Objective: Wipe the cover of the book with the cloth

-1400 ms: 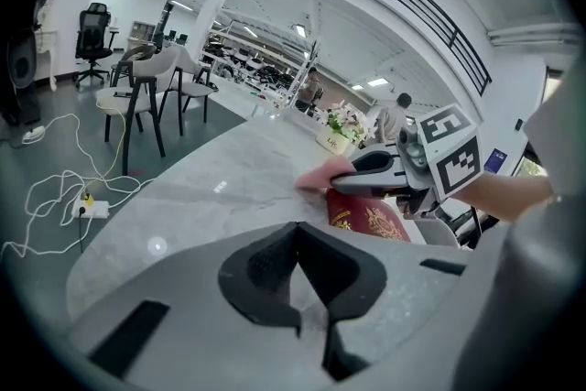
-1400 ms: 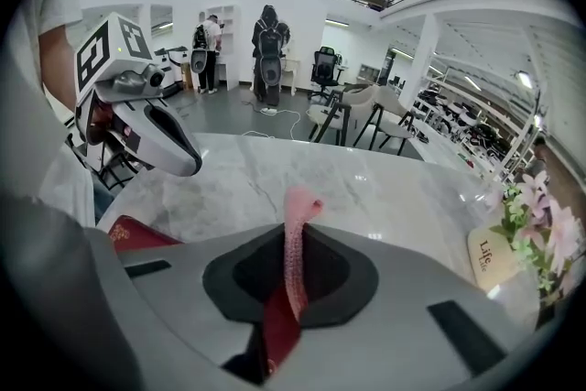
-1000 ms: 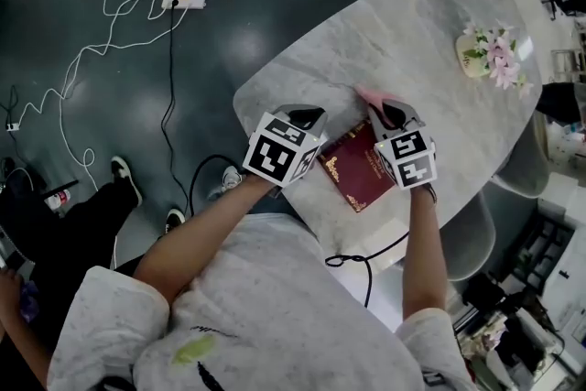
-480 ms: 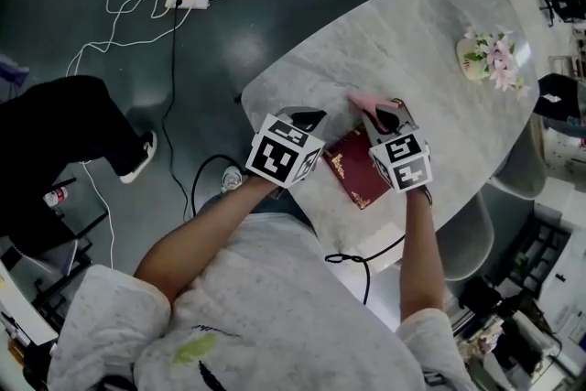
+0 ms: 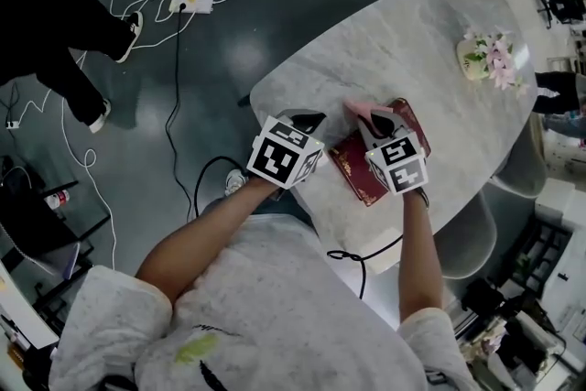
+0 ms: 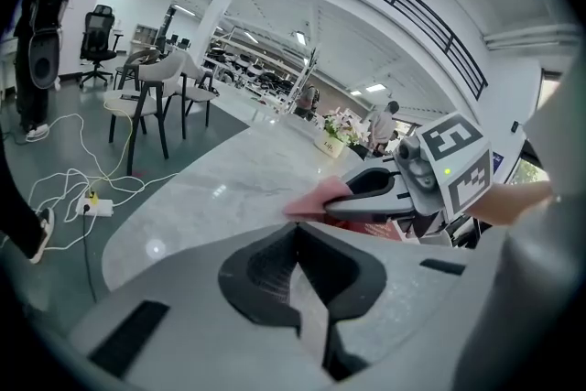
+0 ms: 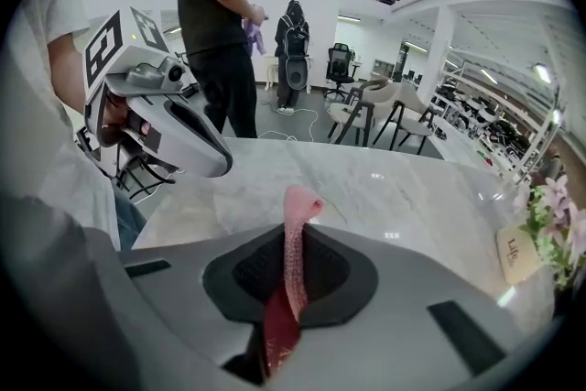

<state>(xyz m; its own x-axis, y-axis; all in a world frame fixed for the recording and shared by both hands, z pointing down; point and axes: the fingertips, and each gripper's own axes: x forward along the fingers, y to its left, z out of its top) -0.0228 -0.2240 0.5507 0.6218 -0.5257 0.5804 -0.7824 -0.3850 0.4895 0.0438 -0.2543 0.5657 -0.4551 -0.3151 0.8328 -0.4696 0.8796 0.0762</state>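
Head view. Oval marble table (image 5: 403, 23). The dark red book (image 5: 352, 162) lies flat near the table's near edge, just right of the left gripper (image 5: 307, 117) and partly under the right gripper (image 5: 374, 116). A pink cloth (image 5: 359, 110) sticks out of the right gripper's tip, over the book's far edge. A pot of pink flowers (image 5: 493, 55) stands well apart, toward the table's far end. On the floor: a power strip (image 5: 192, 4) with white cables (image 5: 110, 50); a bystander in dark clothes (image 5: 50, 5) at upper left.

Left gripper view. Left gripper (image 6: 296, 226): jaws closed tip to tip, nothing between them, marble behind. Ahead, the right gripper (image 6: 380, 195) holds the cloth (image 6: 316, 197), with a sliver of red book (image 6: 389, 230) beneath it. Flowers (image 6: 343, 125) beyond.

Right gripper view. Right gripper (image 7: 295, 229): jaws clamped on the cloth (image 7: 295, 238), which stands up in a narrow fold between the pads. The red cover (image 7: 275, 334) shows through the gap below. Whether the cloth touches the cover is unclear from here. Left gripper (image 7: 174, 133) at upper left, apart from the book. The bystander (image 7: 215, 23) stands behind the table; flowers (image 7: 554, 206) at far right.
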